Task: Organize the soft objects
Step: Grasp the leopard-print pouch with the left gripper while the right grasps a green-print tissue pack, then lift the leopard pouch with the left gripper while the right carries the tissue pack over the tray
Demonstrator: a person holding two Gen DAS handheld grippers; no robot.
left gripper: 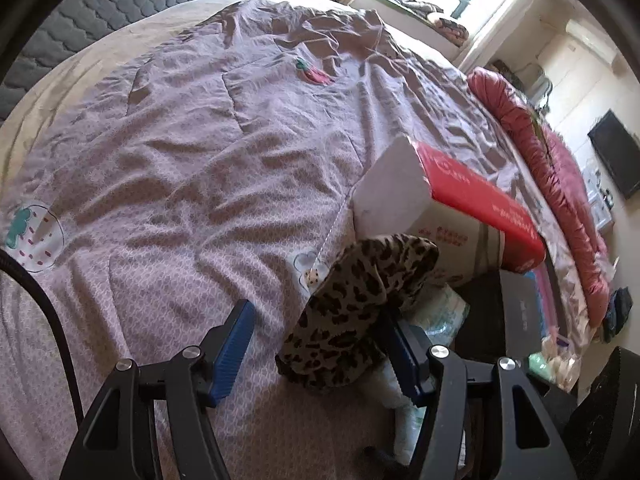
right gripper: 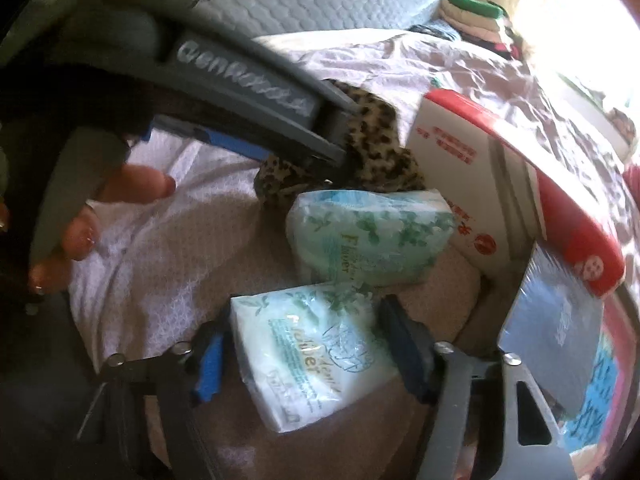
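Observation:
Between the fingers of my right gripper (right gripper: 306, 354) lies a pale green tissue pack (right gripper: 308, 356), with the pads against its two sides. A second tissue pack (right gripper: 368, 236) lies just beyond it on the bed. A leopard-print cloth (left gripper: 352, 312) rests against a red and white carton (left gripper: 452, 208). My left gripper (left gripper: 318, 354) stands open around the cloth's near end. The cloth touches the right finger (left gripper: 402, 354) and is apart from the left one. In the right wrist view the left gripper reaches in from the upper left, its tip at the leopard-print cloth (right gripper: 376, 148).
A mauve patterned quilt (left gripper: 180, 152) covers the bed, with a grey padded headboard (left gripper: 100, 12) behind. A red ruffled cushion (left gripper: 560, 184) lies along the right edge. A dark blue wrapped box (right gripper: 552, 332) leans beside the red and white carton (right gripper: 480, 184). A person's fingers (right gripper: 132, 184) hold the left gripper.

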